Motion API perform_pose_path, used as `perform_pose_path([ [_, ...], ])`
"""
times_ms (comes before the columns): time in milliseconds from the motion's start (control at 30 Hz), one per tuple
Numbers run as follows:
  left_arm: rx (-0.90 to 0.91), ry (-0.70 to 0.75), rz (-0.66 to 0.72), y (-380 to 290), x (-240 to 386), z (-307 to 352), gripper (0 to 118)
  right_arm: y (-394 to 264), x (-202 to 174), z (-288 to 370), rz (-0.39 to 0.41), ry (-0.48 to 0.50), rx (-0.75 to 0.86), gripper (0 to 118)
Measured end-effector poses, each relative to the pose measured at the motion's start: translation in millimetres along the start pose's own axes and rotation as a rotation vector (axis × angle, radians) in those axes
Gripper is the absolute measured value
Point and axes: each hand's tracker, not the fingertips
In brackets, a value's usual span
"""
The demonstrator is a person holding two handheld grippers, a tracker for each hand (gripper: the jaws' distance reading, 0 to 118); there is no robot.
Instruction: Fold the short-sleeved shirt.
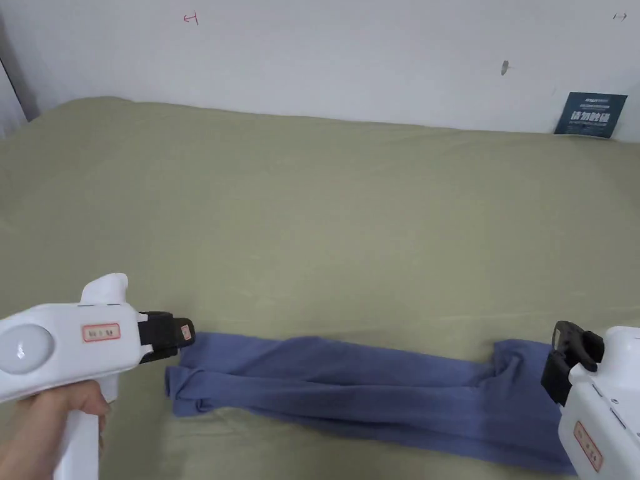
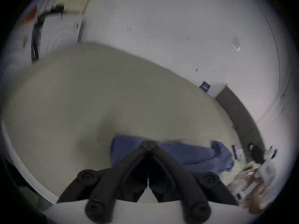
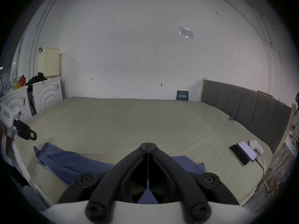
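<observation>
A blue short-sleeved shirt (image 1: 375, 390) lies folded into a long narrow strip along the near edge of the olive bed (image 1: 312, 206). My left gripper (image 1: 184, 332) hovers just above the strip's left end, its black jaws shut with nothing between them (image 2: 148, 144). My right gripper (image 1: 565, 350) stands over the strip's right end, jaws pressed together and empty (image 3: 148, 146). In the right gripper view the shirt (image 3: 68, 162) stretches to the left, and the left gripper (image 3: 30, 134) hangs above its far end.
A grey padded headboard (image 3: 246, 111) bounds the bed on the right. Two phones (image 3: 242, 153) and a white object (image 3: 256, 146) lie near it. A dark blue card (image 1: 590, 114) leans on the white wall. White cabinets (image 3: 47, 91) stand to the left.
</observation>
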Motion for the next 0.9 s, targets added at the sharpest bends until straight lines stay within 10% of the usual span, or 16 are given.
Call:
perform_pose_path([
  [367, -0.261, -0.133, 0.131, 43, -71, -36, 2, 7, -23, 13, 0.037, 0.046, 0.035, 1],
  [433, -0.27, -0.158, 0.14, 43, -73, -41, 33, 8, -25, 13, 0.032, 0.053, 0.032, 1],
  [500, -0.292, -0.213, 0.178, 43, -75, -46, 98, 8, -30, 10, 0.031, 0.055, 0.026, 1],
  [533, -0.312, -0.219, 0.181, 41, -75, -50, 105, 7, -31, 9, 0.031, 0.058, 0.027, 1],
  [900, -0.295, -0.292, 0.237, 23, -56, -85, 109, 1, -52, 5, 0.04, 0.091, -0.009, 1],
])
